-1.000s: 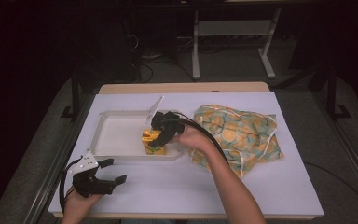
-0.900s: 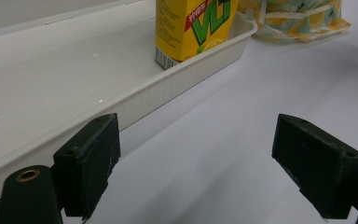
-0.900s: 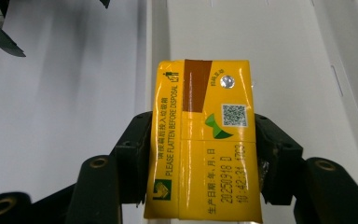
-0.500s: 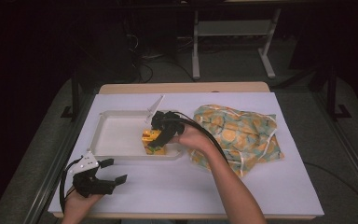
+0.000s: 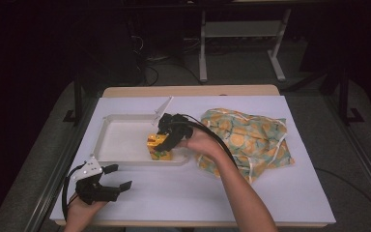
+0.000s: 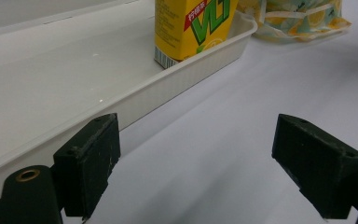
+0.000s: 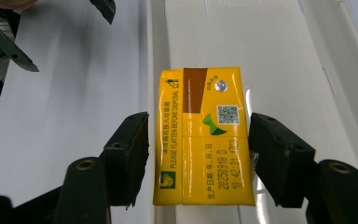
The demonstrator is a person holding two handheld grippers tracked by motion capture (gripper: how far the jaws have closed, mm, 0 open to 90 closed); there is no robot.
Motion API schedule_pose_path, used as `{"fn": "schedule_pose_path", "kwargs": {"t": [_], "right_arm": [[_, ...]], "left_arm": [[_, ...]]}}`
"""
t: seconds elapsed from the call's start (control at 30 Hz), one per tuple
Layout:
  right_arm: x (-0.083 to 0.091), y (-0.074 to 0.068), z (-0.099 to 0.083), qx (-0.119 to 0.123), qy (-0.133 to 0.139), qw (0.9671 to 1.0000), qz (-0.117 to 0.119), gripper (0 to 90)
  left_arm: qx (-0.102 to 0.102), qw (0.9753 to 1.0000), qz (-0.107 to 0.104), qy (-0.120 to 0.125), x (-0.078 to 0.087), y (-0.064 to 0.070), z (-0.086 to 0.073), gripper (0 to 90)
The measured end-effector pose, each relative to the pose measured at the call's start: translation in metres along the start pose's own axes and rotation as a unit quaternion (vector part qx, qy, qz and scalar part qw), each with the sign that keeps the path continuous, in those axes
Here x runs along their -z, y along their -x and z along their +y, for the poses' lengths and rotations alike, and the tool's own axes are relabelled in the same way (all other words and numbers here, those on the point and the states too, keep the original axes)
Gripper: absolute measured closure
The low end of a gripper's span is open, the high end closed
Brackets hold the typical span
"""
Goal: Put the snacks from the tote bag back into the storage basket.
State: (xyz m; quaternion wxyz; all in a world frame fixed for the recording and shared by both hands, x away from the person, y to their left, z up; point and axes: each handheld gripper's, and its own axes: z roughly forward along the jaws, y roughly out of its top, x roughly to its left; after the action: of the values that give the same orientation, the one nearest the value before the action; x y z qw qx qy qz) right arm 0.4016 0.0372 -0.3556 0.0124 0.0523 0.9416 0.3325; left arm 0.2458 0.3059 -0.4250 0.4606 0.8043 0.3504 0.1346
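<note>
Carton (image 7: 203, 135) stands at the tray's (image 5: 125, 162) near rim between the right gripper's (image 7: 198, 154) parted jaws; left gripper (image 6: 205, 163) gapes wide.

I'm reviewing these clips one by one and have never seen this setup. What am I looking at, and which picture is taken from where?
No robot here: a person holds a two-jaw tool in each hand. The high view looks down from above the table. The other two pictures come from cameras riding on each tool, looking along its black jaws.

On the white-covered table lie a white tray and a patterned cloth bag. The right gripper straddles a yellow drink carton standing in the tray; small gaps show, so the jaws look open. The left gripper rests open near the tray.
</note>
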Motion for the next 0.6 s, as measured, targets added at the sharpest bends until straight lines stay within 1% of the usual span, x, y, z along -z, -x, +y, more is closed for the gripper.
{"fn": "schedule_pose_path", "kwargs": {"t": [0.03,0.3,0.5,0.53,0.6], "right_arm": [[0.000,0.000,0.000,0.002,0.000,1.0000,-0.001,38.0],[0.006,0.000,0.000,-0.005,0.009,0.9999,-0.005,37.9],[0.010,0.000,0.000,-0.003,0.014,0.9999,-0.009,37.9],[0.011,0.000,0.000,-0.008,0.016,0.9998,-0.007,38.0],[0.013,0.001,-0.001,-0.007,0.019,0.9998,-0.007,38.0]], "left_arm": [[0.000,1.0000,0.000,0.000,0.000,0.000,0.000,14.7],[-0.001,1.0000,-0.001,0.001,0.000,0.000,0.000,14.7],[0.000,1.0000,-0.002,0.000,-0.001,0.000,0.000,14.7],[0.000,1.0000,-0.002,0.001,-0.001,0.000,0.000,14.7],[0.000,1.0000,-0.002,0.000,-0.001,0.000,0.000,14.7]]}}
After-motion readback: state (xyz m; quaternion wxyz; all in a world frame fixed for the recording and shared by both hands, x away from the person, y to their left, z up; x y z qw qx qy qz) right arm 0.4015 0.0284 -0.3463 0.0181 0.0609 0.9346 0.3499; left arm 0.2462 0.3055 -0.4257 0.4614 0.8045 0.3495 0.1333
